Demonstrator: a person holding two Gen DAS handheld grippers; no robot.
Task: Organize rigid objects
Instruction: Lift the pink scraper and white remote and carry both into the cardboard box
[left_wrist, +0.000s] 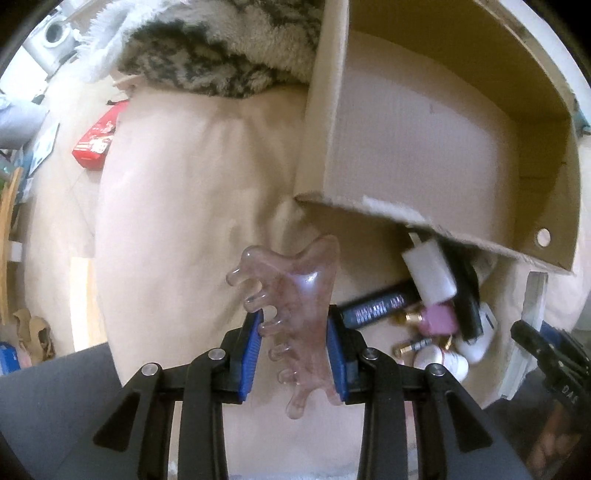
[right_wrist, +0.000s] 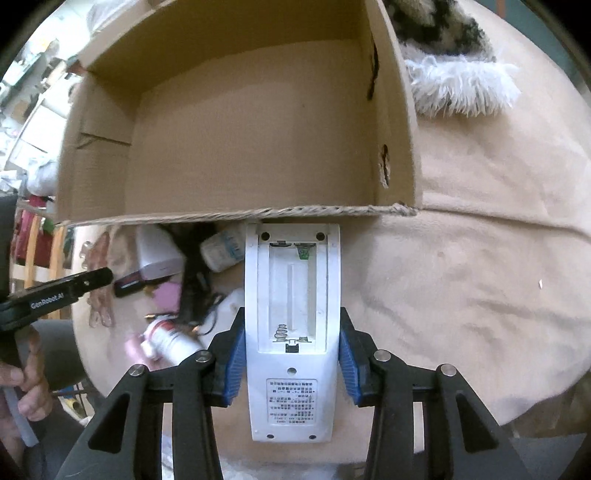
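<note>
In the left wrist view my left gripper (left_wrist: 293, 330) is shut on a translucent pink comb-shaped scraper (left_wrist: 291, 302), its blue pads pressing both edges, above a beige cushion (left_wrist: 177, 206). In the right wrist view my right gripper (right_wrist: 291, 338) is shut on a white remote control (right_wrist: 292, 314), held face down with its battery bay uncovered and no batteries in it. An open cardboard box (right_wrist: 236, 122) stands just beyond both grippers. Between them lies a pile of small items (left_wrist: 439, 314): a white block, a dark tube, a pink bottle, batteries, a white bottle.
A fluffy patterned blanket (left_wrist: 221, 48) lies behind the box. A red packet (left_wrist: 98, 136) sits on the floor at left. In the right wrist view the other gripper (right_wrist: 70, 286) and a hand (right_wrist: 26, 384) show at the left edge. Bare cushion (right_wrist: 480, 277) spreads right.
</note>
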